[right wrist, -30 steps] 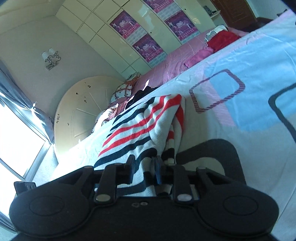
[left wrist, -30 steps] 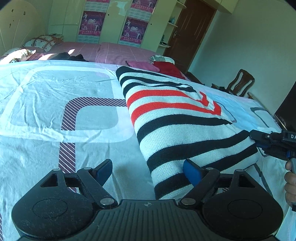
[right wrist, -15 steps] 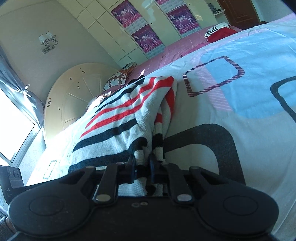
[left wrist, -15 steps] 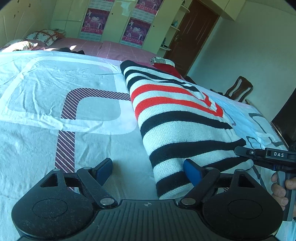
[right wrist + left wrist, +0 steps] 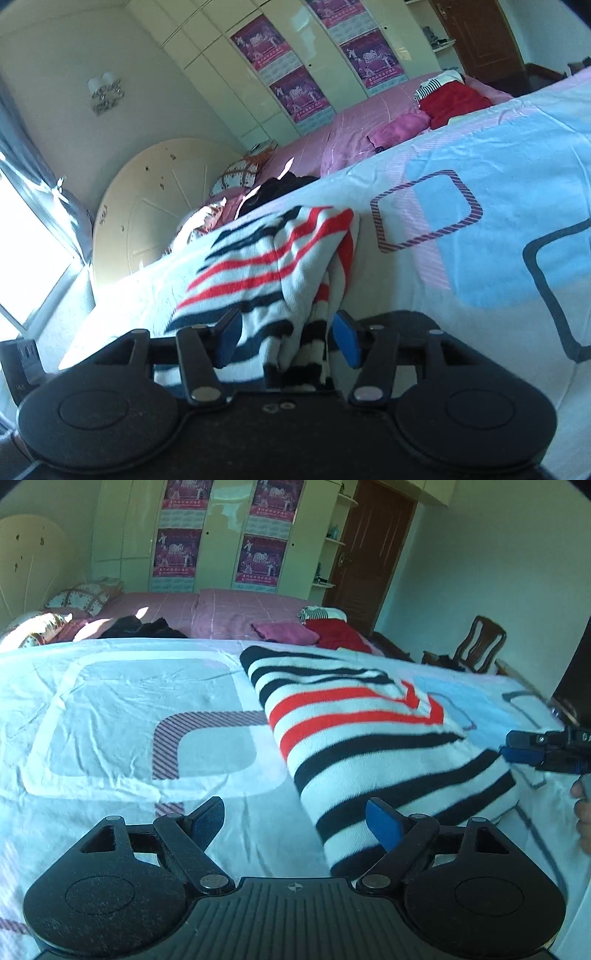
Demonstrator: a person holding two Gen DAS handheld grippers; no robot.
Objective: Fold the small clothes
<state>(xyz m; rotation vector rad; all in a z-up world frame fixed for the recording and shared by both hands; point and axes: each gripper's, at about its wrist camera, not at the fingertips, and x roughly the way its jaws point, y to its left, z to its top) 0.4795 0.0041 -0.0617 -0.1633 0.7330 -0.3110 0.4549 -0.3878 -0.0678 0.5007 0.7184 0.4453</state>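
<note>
A white knitted sweater with black and red stripes [image 5: 373,734] lies folded lengthwise on a pale bedsheet printed with grey and blue rounded rectangles [image 5: 122,716], running from the near right corner of the left wrist view toward the far middle of the bed. The left gripper [image 5: 294,821], black with blue finger pads, hovers low over the sheet at the sweater's near end with its jaws spread wide; the right pad sits just at the sweater's near left edge, the left pad over bare sheet, and nothing is between them. The right gripper [image 5: 286,338] has its jaws parted around the sweater's near hem, whose loose layers hang in the gap without being pinched by either pad. In the left wrist view that right gripper shows at the far right edge, just beside the sweater's right side, with part of the person's right hand [image 5: 583,812] below it. Beyond the sheet, a pink bedspread [image 5: 221,609] carries a folded magenta cloth [image 5: 284,632], a red garment [image 5: 338,633] and a dark crumpled garment [image 5: 142,627]. A brown wooden chair [image 5: 478,644] stands at the far right by the wall.
</note>
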